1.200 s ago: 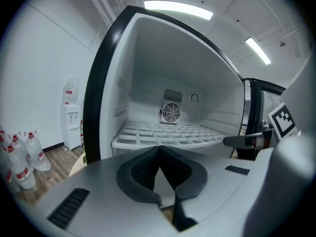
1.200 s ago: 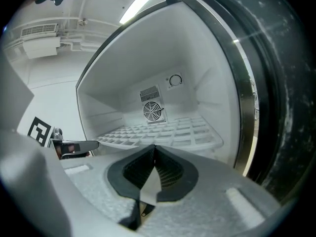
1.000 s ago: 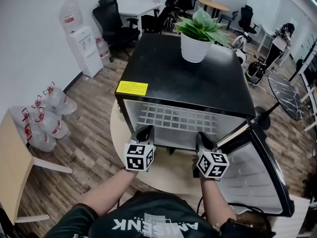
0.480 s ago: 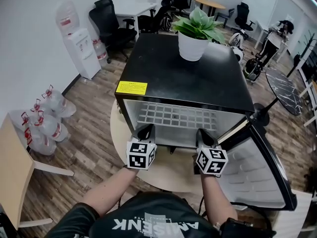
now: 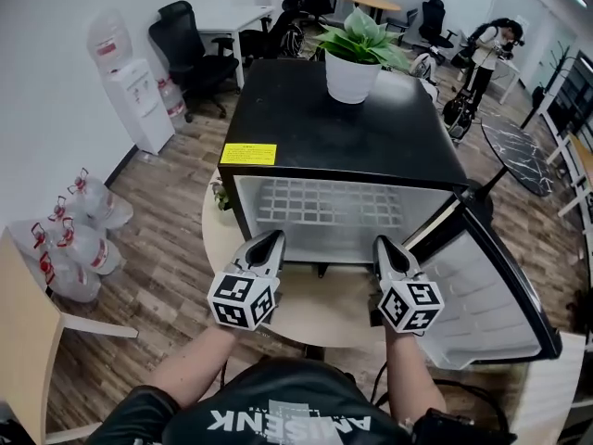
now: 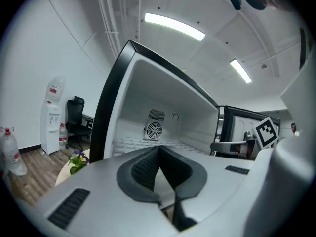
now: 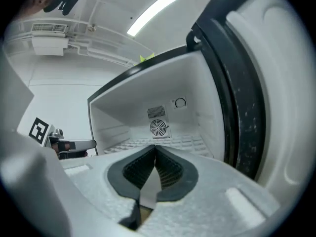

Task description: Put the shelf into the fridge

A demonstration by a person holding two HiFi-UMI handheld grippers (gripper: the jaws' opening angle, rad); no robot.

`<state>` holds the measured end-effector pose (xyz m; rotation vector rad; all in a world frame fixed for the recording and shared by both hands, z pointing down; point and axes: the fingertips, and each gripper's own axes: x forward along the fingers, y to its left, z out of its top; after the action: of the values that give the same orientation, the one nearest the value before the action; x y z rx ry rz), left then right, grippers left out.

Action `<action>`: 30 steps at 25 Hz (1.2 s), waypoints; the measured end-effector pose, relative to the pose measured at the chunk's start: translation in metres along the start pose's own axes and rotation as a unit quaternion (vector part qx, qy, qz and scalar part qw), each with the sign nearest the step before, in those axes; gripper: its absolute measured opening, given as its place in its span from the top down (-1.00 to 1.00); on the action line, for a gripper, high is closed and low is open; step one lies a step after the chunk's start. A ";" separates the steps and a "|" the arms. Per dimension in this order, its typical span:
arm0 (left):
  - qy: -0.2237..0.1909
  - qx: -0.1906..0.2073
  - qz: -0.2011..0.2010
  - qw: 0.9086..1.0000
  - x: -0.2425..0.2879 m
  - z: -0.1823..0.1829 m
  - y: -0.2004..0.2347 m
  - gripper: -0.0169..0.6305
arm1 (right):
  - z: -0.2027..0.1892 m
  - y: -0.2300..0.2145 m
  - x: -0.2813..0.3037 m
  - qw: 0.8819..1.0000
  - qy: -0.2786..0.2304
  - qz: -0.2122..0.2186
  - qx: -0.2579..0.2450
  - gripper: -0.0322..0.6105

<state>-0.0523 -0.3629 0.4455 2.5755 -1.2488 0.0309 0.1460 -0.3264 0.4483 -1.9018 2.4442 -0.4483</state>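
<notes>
The black mini fridge (image 5: 343, 128) stands on a round table with its door (image 5: 482, 295) swung open to the right. A white wire shelf (image 5: 320, 213) lies flat inside it, also seen as the shelf (image 6: 133, 143) in the left gripper view and the shelf (image 7: 163, 143) in the right gripper view. My left gripper (image 5: 271, 239) and right gripper (image 5: 383, 244) hover side by side just in front of the opening, apart from the shelf. Both are shut with nothing between the jaws. The left gripper (image 6: 159, 149) and the right gripper (image 7: 154, 149) point into the cavity.
A potted plant (image 5: 355, 58) sits on the fridge top. The round table (image 5: 222, 239) juts out left of the fridge. A water dispenser (image 5: 130, 91), several water bottles (image 5: 69, 239), office chairs and a wooden table (image 5: 18, 341) are on the left. A person (image 5: 491, 40) stands far back.
Both grippers have risen a little in front of the fridge opening and stay shut. The shelf has not moved inside the fridge.
</notes>
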 end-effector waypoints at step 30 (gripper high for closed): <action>-0.056 0.065 -0.068 0.994 -0.098 0.088 -0.043 0.94 | 0.081 0.089 -0.124 0.996 -0.060 -0.036 -0.060 0.88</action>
<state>-0.0891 -0.2852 0.3372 2.8042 -1.1410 -0.0620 0.1091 -0.2063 0.3301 -2.0041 2.3837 -0.1853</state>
